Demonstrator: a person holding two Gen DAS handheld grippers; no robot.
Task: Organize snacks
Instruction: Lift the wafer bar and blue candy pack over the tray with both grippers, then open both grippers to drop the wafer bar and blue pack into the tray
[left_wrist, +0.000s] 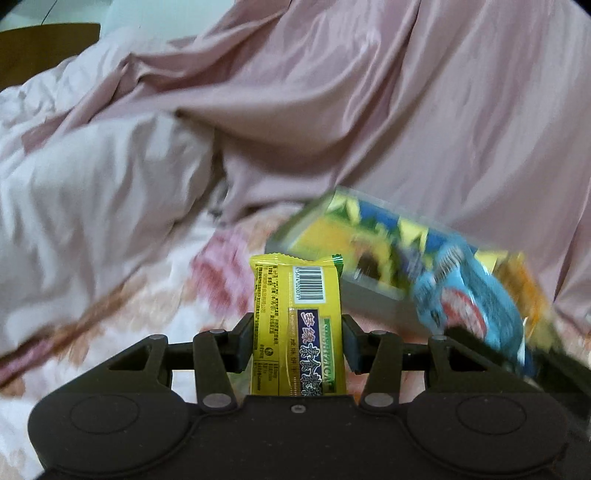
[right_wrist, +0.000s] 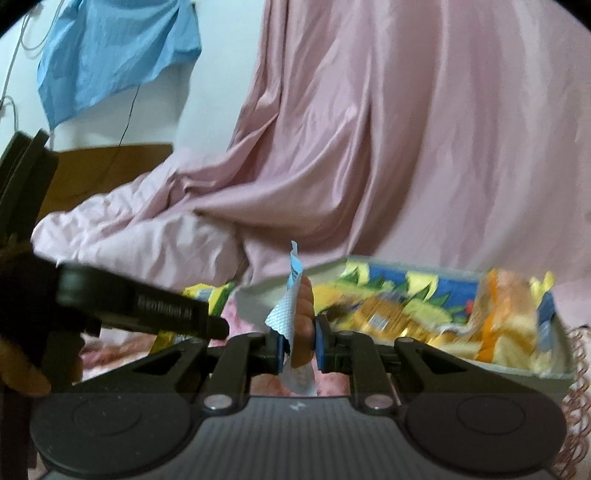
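The jaws of the left gripper (left_wrist: 297, 341) are closed on a yellow snack packet (left_wrist: 295, 325), one black finger pressed against each long side. The packet stands upright between them, its crimped top edge well above the fingers. It is glossy foil with a white barcode panel near the top, a dark blue band of large Chinese characters running lengthwise, and a green strip of Latin capitals too small to read surely. Fine print fills the left side.

The jaws of the right gripper (right_wrist: 298, 345) are nearly together, pinching a thin blue and white wrapper (right_wrist: 291, 306) edge-on between blue-padded fingers. The wrapper is crinkled, with a dotted texture and a ragged top tip.

Just beyond both grippers sits a shallow grey box (right_wrist: 258, 291) with a bright blue, yellow and green printed lining. Inside lie blurred snacks: gold wrappers and a clear orange packet (right_wrist: 506, 314). In the left view a blue packet (left_wrist: 469, 306) with red and white printing shows in front of the box, too blurred to read.

The box rests on a floral bedsheet (left_wrist: 155, 295) in pink and white. Behind it, smooth pink cloth (left_wrist: 369, 110) falls in long folds beside a pale, crumpled quilt (left_wrist: 92, 177). In the right view the left gripper's body carries raised lettering, blurred, and a blue cloth (right_wrist: 110, 48) hangs on the wall.
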